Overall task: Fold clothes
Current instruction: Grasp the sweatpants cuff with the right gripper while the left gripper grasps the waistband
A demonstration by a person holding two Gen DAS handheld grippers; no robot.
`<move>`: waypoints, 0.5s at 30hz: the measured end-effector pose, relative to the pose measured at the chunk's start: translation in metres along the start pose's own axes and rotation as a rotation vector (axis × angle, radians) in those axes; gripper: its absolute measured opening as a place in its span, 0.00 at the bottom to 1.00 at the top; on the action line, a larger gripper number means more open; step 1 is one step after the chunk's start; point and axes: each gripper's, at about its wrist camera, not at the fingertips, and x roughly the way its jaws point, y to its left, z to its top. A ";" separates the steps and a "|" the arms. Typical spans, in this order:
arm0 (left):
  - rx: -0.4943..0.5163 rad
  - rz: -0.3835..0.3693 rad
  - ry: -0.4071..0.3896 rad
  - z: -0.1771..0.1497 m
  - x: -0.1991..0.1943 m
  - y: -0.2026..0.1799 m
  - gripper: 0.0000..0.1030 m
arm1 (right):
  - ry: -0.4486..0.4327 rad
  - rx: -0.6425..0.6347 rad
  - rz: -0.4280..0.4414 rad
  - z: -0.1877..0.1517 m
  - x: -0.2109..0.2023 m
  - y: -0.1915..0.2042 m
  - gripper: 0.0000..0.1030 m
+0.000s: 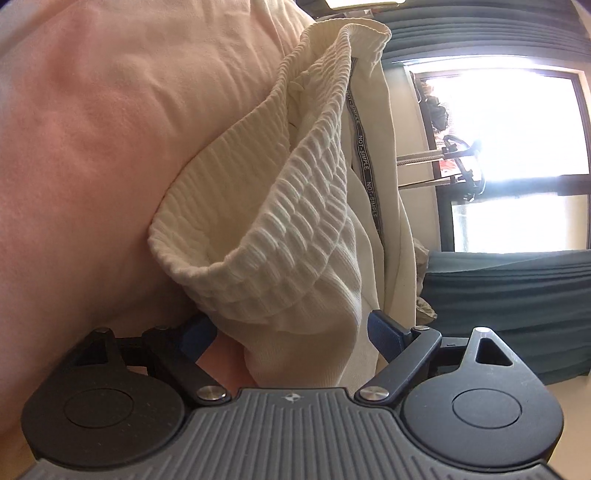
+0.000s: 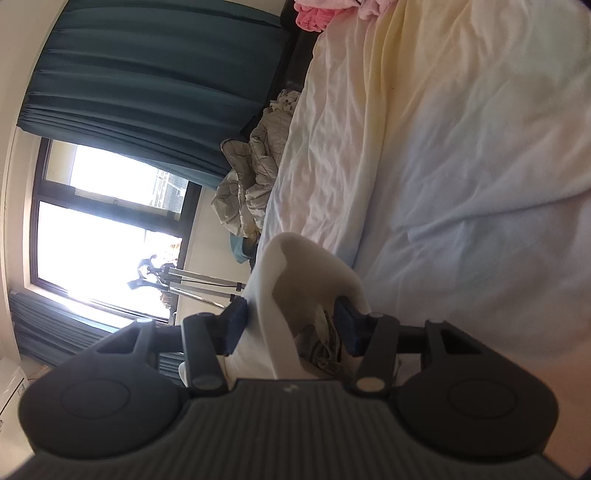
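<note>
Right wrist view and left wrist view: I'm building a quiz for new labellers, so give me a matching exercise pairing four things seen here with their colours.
Things:
1. curtain
2. ribbed garment
3. knit bundle at the top of the bed
4. pads of the right claw

Colours:
A. bright pink
B. blue
C. dark teal
D. cream

Pairs: 1-C, 2-D, 3-A, 4-B
</note>
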 end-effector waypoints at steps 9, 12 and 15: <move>0.051 0.058 -0.051 0.025 -0.042 -0.019 0.15 | -0.138 -0.156 -0.027 -0.010 -0.024 0.033 0.03; 0.065 -0.050 -0.123 0.047 -0.089 -0.034 0.14 | -0.213 -0.206 0.021 -0.021 -0.047 0.055 0.03; 0.074 -0.089 -0.145 0.078 -0.130 -0.046 0.13 | -0.284 -0.277 0.058 -0.032 -0.070 0.075 0.03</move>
